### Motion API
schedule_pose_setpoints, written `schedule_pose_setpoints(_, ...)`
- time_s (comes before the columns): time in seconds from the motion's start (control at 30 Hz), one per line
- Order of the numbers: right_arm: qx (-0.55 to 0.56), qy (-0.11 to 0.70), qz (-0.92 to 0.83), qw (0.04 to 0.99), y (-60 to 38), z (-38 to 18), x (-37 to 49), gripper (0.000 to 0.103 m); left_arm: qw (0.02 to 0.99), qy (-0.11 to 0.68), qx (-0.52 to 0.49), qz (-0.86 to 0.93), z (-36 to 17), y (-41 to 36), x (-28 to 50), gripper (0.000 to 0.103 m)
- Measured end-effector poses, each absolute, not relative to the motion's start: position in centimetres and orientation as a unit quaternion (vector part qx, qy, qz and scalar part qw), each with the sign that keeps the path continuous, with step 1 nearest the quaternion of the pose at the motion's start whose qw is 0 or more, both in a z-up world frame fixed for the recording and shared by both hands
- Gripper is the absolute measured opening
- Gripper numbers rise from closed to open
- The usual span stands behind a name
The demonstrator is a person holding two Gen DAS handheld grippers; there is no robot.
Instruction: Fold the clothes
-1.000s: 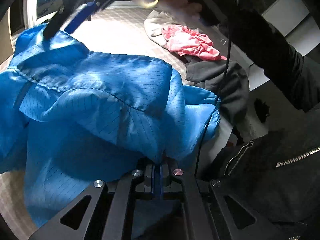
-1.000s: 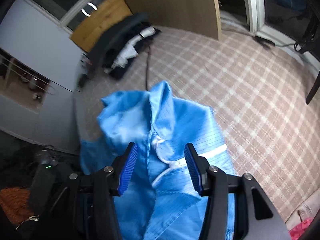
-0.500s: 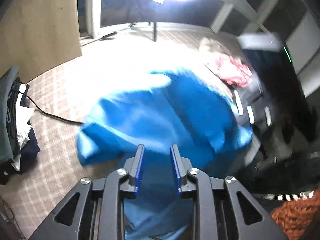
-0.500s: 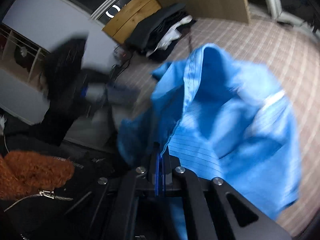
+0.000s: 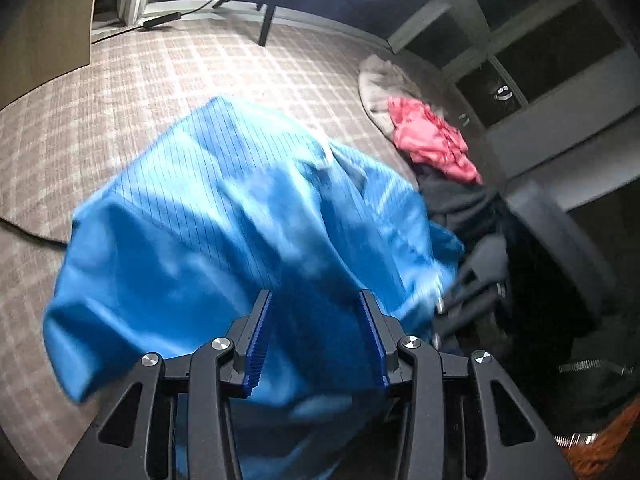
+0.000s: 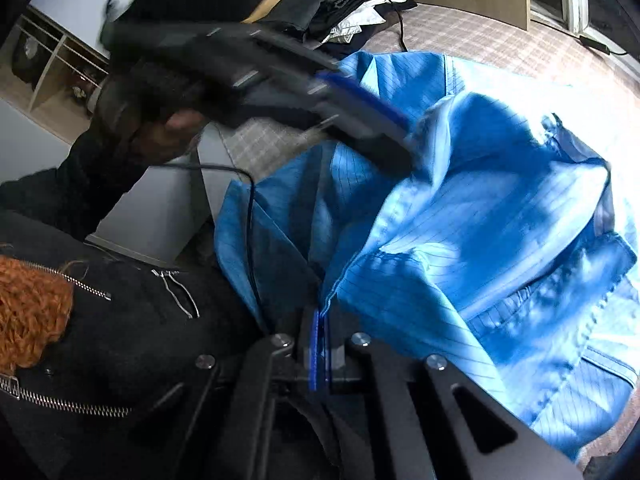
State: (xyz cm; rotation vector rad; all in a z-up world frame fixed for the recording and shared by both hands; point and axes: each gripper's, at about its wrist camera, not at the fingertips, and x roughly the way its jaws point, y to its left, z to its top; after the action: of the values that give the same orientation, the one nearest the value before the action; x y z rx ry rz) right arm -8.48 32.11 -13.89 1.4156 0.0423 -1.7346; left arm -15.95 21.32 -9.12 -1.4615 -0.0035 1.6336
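Left wrist view: the blue garment lies bunched on the checked surface, beside a red garment. The left gripper stands spread above it, pads clear; its jaws have just been opening, whereas a second ago they pinched cloth. Right wrist view: the right gripper, open a second ago, is pressed together on a seamed edge. The fabric looks light, limp and slippery; hems and seams likely give the firmest hold.

A broad surface covered in beige-and-brown checked fabric is seen carrying the clothes. A crumpled blue pinstriped garment is spread over its middle. Beyond the garment's right side, a grey cloth, a crumpled pink-red garment and a dark grey garment are heaped at the edge. A thin black cable is laid left of the blue garment.
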Motion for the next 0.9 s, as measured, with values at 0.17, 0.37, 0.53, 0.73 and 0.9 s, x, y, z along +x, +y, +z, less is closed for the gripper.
schedule_pose_setpoints(0.17, 0.57, 0.019, -0.701, 0.429, 32.5, -14.1, -8.4, 0.002, 0.479, -0.018, -0.574, 0.664, -7.8, 23.8, -17.0, 0.031)
schedule_pose_setpoints(0.37, 0.558, -0.013, -0.717, 0.418, 34.6, -13.7, -8.3, 0.002, 0.514, 0.029, -0.541, 0.666, -5.7, 27.4, -17.6, 0.031)
schedule_pose_setpoints(0.53, 0.543, -0.041, -0.737, 0.4, 36.4, -13.9, -7.4, 0.002, 0.514, 0.054, -0.58, 0.629, -10.8, 31.2, -19.6, 0.031)
schedule_pose_setpoints(0.73, 0.531, -0.042, -0.758, 0.377, 37.4, -13.6, -6.5, 0.002, 0.481, 0.085, -0.607, 0.627, -14.0, 32.1, -21.1, 0.029)
schedule_pose_setpoints(0.9, 0.511, -0.044, -0.785, 0.348, 37.4, -12.1, -7.3, 0.009, 0.466, 0.098, -0.519, 0.71, -5.8, 26.1, -20.7, 0.038)
